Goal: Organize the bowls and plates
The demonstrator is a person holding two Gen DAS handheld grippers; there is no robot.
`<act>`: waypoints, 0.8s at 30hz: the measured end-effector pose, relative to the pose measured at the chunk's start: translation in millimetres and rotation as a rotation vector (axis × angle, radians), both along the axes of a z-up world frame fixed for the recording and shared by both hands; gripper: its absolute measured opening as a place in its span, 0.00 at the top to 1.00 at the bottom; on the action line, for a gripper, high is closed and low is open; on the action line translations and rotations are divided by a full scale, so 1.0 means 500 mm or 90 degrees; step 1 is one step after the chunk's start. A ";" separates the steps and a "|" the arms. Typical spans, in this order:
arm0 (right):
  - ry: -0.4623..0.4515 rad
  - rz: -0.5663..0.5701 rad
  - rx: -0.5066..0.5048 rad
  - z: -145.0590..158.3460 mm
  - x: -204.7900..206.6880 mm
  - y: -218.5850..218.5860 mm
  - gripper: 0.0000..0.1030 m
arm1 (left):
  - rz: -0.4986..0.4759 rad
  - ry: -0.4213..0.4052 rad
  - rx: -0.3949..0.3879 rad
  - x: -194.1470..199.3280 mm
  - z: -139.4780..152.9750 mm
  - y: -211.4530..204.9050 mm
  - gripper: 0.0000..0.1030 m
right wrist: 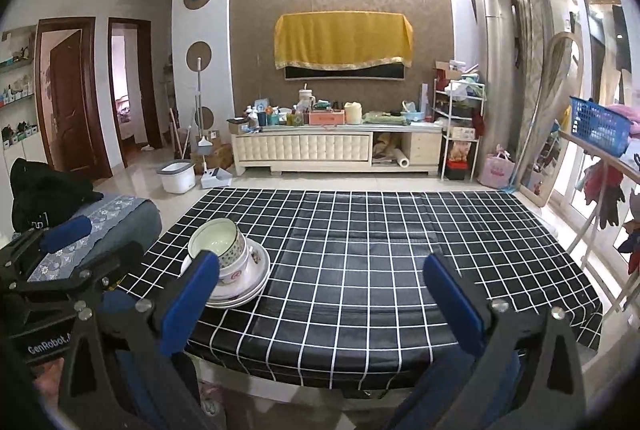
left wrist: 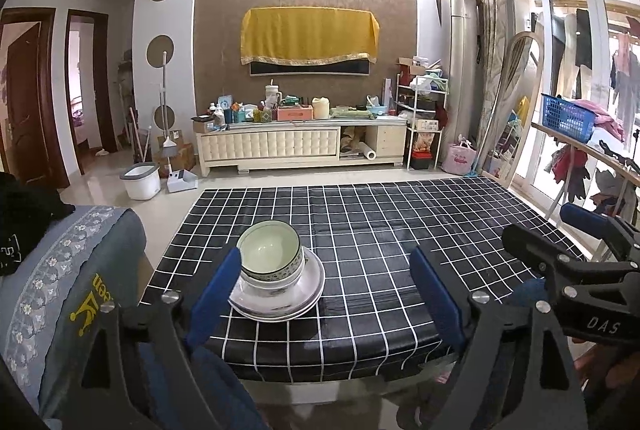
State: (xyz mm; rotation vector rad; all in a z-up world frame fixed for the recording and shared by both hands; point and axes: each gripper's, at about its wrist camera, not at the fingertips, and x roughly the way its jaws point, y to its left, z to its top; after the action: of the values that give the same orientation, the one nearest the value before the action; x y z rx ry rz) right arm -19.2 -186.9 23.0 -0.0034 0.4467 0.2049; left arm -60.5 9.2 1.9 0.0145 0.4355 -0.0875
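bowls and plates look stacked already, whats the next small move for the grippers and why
Probably draw both grippers back from the table. The bowls sit nested on the plates in one pile on the checked tablecloth, and the left gripper and right gripper stand open, holding nothing.

You have one stack on the black grid-patterned tablecloth (left wrist: 380,230), near its left front corner. Shallow white plates (left wrist: 280,304) lie nested at the bottom. Bowls (left wrist: 270,250) sit nested upright on them, the top one pale green inside with a patterned band outside.
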 end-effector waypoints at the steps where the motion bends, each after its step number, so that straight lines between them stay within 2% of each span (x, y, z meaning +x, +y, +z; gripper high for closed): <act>1: -0.002 0.003 0.001 0.001 0.000 -0.001 0.00 | 0.002 -0.002 0.002 -0.003 0.001 -0.001 0.15; 7: -0.008 0.006 0.001 0.000 -0.011 -0.005 0.00 | 0.005 -0.004 0.003 -0.005 0.001 -0.001 0.11; 20: 0.007 -0.001 0.004 -0.003 -0.009 -0.010 0.00 | -0.003 -0.003 0.012 -0.010 -0.001 -0.006 0.10; 22: 0.008 -0.004 0.003 -0.003 -0.008 -0.009 0.00 | -0.002 -0.003 0.011 -0.011 -0.002 -0.005 0.07; 24: 0.010 -0.002 0.004 -0.002 -0.009 -0.008 0.00 | 0.001 -0.005 0.007 -0.011 -0.001 -0.002 0.00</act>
State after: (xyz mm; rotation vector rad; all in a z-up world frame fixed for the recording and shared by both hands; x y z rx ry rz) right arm -23.6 -190.7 21.9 0.0047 0.4622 0.2026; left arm -66.0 8.1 1.3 0.0258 0.4286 -0.0826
